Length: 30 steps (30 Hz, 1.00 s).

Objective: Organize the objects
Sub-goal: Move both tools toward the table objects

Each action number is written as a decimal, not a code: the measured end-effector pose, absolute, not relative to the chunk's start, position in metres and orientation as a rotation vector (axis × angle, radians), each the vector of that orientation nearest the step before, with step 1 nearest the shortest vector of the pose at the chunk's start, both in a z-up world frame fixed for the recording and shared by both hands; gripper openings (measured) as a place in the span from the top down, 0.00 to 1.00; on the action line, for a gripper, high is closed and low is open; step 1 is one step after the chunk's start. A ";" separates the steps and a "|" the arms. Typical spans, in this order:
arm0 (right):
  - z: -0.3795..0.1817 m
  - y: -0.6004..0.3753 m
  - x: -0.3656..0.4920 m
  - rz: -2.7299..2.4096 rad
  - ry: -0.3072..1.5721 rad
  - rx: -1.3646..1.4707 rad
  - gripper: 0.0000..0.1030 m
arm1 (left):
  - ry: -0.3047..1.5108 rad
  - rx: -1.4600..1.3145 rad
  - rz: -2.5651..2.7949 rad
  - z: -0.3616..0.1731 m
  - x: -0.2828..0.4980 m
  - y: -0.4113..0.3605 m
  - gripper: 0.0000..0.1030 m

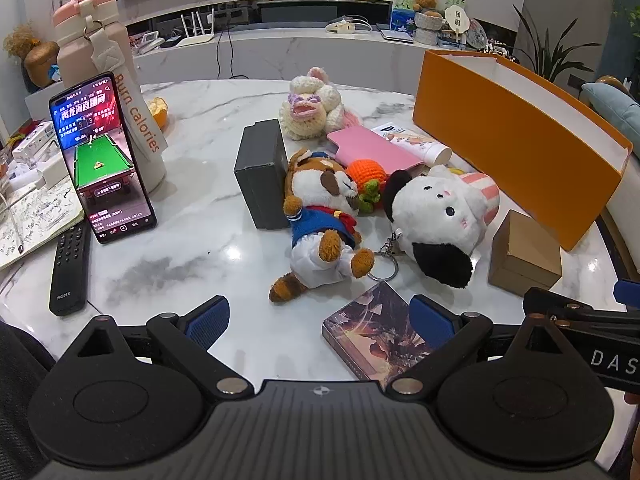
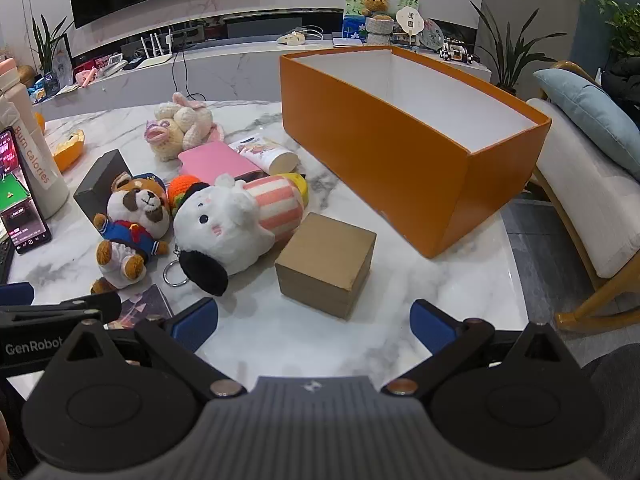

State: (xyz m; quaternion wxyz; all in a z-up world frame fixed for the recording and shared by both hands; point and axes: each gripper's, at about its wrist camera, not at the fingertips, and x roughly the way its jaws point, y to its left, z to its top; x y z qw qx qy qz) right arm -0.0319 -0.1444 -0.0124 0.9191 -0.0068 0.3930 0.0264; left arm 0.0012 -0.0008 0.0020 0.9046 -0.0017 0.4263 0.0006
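Left wrist view: SONY remote (image 1: 69, 264), "Burn calories" bottle (image 1: 108, 80); both tools (image 1: 319, 322) (image 2: 314, 326) gape.

In the right wrist view the open box (image 2: 400, 148) fills the upper right; the small box (image 2: 326, 264) sits mid-frame, plush toys (image 2: 224, 220) just left, phone (image 2: 20, 196) far left.

"Burn calories" runs down the bottle strap (image 1: 140, 114), "SONY" marks the remote (image 1: 69, 266), "GenRobot" the left gripper (image 2: 34, 346).
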 end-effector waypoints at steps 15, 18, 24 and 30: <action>-0.014 -0.145 -0.033 0.055 0.809 -0.015 0.01 | 0.882 -0.002 0.002 0.002 0.001 -0.001 0.00; -0.014 -0.145 -0.032 0.056 0.810 -0.015 0.01 | 0.882 -0.001 0.003 0.002 0.001 -0.001 0.00; -0.015 -0.146 -0.033 0.053 0.811 -0.014 0.01 | 0.882 -0.003 0.002 0.000 -0.002 -0.005 0.00; -0.018 -0.148 -0.036 0.052 0.811 -0.014 0.01 | 0.886 -0.007 -0.002 -0.007 -0.005 -0.008 0.00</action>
